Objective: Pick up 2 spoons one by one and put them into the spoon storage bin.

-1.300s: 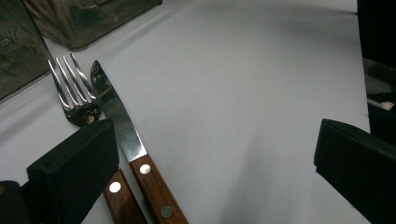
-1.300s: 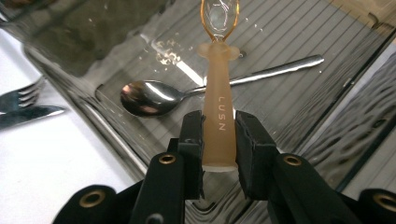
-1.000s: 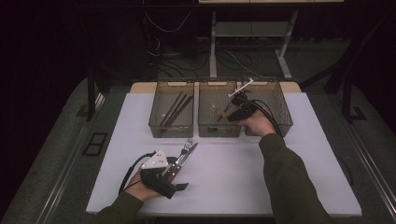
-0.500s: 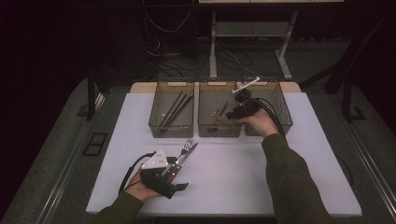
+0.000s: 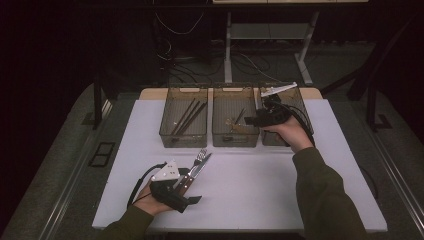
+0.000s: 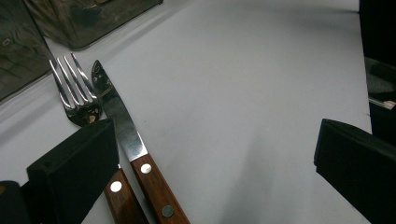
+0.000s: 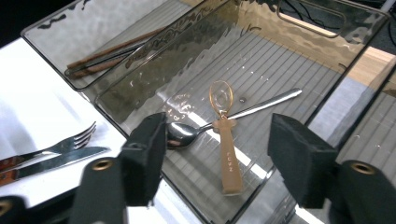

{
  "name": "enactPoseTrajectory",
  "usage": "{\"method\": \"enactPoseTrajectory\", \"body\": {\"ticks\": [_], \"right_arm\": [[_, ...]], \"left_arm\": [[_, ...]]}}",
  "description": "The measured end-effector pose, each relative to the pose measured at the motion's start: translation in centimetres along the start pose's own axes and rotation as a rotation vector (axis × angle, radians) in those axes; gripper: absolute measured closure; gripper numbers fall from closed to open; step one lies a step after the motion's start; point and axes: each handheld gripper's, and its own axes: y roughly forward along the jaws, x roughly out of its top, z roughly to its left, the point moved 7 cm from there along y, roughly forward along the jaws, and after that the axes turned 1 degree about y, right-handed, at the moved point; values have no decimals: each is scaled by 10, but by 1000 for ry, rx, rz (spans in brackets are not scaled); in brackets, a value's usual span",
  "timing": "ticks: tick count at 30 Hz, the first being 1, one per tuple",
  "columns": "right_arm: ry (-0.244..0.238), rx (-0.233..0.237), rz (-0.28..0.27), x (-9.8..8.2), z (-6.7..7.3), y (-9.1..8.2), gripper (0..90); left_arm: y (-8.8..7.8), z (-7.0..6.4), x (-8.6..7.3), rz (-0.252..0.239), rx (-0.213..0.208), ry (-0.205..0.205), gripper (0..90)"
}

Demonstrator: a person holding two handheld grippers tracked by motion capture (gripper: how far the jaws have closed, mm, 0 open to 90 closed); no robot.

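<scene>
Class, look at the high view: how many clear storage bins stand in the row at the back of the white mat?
3. The left bin holds dark sticks, the middle bin holds a spoon and a small wooden spoon, and the right bin sits behind the right gripper; its contents are hidden.

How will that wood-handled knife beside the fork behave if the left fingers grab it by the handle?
The wood-handled steel knife looks rigid, so it probably won't flex. Its riveted wooden handle seems flat-sided and matte, likely giving the pads decent grip and little tendency to roll. It lies right against the wood-handled fork, so closing the left gripper may drag or nudge the fork too.
</scene>
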Motion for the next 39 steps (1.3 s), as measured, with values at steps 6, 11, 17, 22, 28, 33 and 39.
{"method": "enactPoseTrajectory", "body": {"ticks": [6, 11, 17, 22, 28, 33, 39], "right_arm": [[7, 0, -47, -9, 1, -11, 228], [-29, -2, -84, -18, 6, -23, 188], [-50, 9, -111, -35, 12, -37, 188], [-71, 16, -114, -54, 17, -45, 188], [-71, 15, -127, -78, 19, -49, 188], [-72, 8, -119, -97, 20, -51, 188], [-65, -2, -106, -122, 19, -52, 188]], "left_arm": [[0, 0, 0, -2, 3, -2, 0], [0, 1, 0, 1, 7, -2, 0], [-1, 2, -1, 2, 13, -8, 0], [0, 1, -1, 1, 14, -11, 0], [-1, 1, -1, 1, 17, -14, 0], [0, 1, -1, 2, 17, -16, 0], [-1, 2, -1, 9, 18, -9, 0]]}}
